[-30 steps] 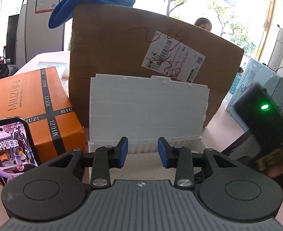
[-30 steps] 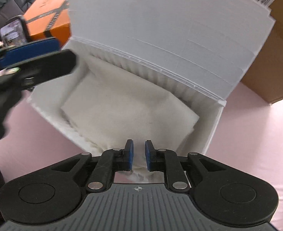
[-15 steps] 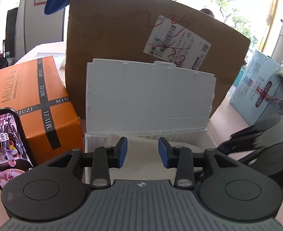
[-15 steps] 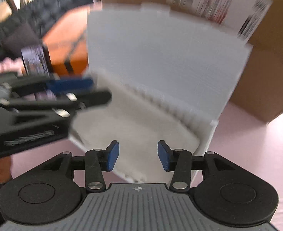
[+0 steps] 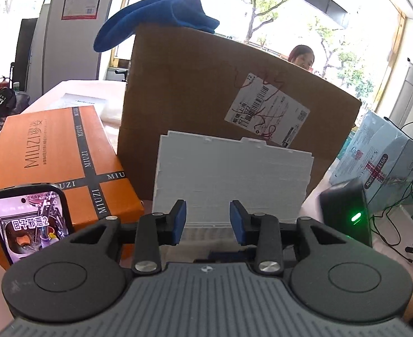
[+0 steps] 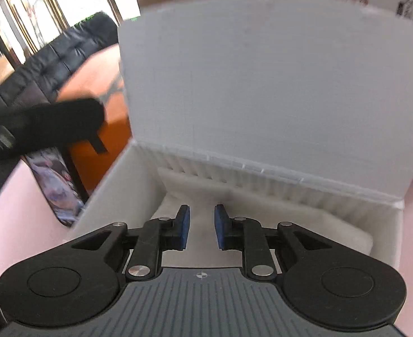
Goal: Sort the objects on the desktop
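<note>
Right gripper (image 6: 201,226): jaws narrower than half a second before, parted, empty, over the white box (image 6: 262,112), lid upright. Left gripper (image 5: 208,221): parted, empty, raised. Box interior hidden there; phone (image 6: 57,177) blurred.

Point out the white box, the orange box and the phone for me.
White box (image 6: 161,185): right wrist view, left wall.
Orange box (image 5: 52,151): left wrist view, top face.
Phone (image 5: 32,221): left wrist view, lit screen.

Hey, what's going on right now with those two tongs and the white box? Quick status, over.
Left tongs open, empty, facing raised lid. Right tongs open, empty, over white box, above white padding. Phone leans on orange box alongside; nothing blocking.
</note>
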